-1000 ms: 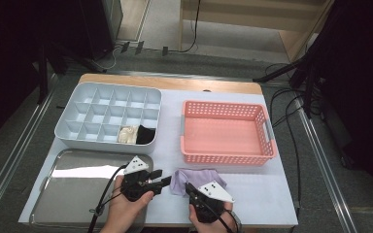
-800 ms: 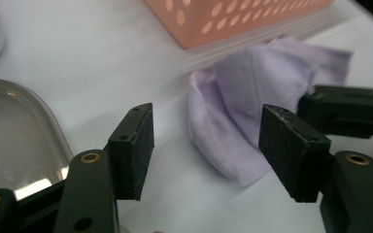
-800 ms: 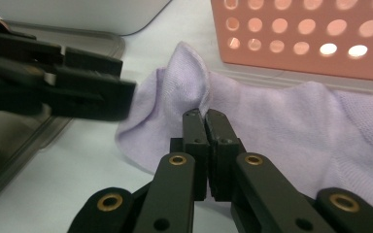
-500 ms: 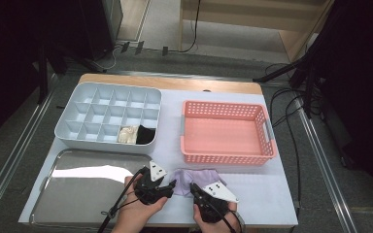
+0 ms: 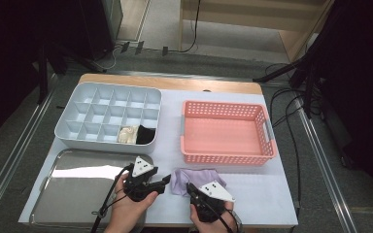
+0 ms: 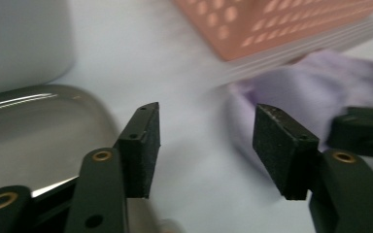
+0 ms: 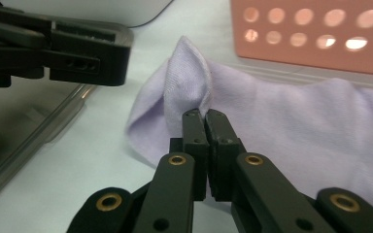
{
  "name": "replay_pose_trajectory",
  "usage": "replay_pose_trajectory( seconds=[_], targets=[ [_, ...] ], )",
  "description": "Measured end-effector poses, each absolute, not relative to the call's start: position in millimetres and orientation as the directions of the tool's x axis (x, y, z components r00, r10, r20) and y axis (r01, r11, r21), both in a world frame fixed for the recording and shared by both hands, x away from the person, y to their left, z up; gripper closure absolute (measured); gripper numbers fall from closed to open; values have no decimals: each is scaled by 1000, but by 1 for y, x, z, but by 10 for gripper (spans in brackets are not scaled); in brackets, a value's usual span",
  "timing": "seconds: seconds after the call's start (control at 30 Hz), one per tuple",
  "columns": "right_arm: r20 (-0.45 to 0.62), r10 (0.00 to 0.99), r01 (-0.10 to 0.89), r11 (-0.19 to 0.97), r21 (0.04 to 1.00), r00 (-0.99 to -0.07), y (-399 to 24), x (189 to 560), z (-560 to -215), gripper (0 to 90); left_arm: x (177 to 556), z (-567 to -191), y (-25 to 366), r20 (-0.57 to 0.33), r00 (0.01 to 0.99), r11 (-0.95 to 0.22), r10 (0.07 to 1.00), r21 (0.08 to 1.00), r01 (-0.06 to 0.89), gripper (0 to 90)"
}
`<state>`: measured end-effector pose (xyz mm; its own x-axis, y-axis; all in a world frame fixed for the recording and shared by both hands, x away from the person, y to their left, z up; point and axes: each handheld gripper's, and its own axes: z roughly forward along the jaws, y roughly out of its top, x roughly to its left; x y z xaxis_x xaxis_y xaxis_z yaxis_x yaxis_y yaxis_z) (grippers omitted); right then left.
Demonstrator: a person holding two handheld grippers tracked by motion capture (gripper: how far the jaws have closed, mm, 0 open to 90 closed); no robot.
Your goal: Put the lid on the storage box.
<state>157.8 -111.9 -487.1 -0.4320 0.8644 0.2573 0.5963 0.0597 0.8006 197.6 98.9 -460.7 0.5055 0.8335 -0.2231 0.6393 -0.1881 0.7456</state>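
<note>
The right gripper (image 7: 205,115) is clamped on a raised fold of the lilac cloth (image 5: 194,178), which lies just in front of the pink basket (image 5: 226,133); left of the cloth, the left gripper (image 5: 166,178) has swung toward it, jaws just opening, nothing between them; probably readying a second grip; beyond, the grey divided tray (image 5: 108,116).
</note>
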Motion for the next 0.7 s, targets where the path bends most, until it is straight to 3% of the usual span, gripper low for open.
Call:
replay_pose_trajectory(
  seconds=[0.27, 0.47, 0.7],
  targets=[
    [252, 865, 593, 63, 802, -433, -109, 158, -487, 881, 199, -473, 78, -143, 528, -309, 837, 672, 673, 380],
    [251, 867, 593, 62, 803, -431, -109, 158, -487, 881, 196, -473, 78, -89, 541, -343, 836, 686, 642, 509],
    [256, 864, 586, 55, 809, -434, -108, 158, -486, 881, 199, -472, 87, -158, 537, -293, 829, 694, 657, 630]
  ],
)
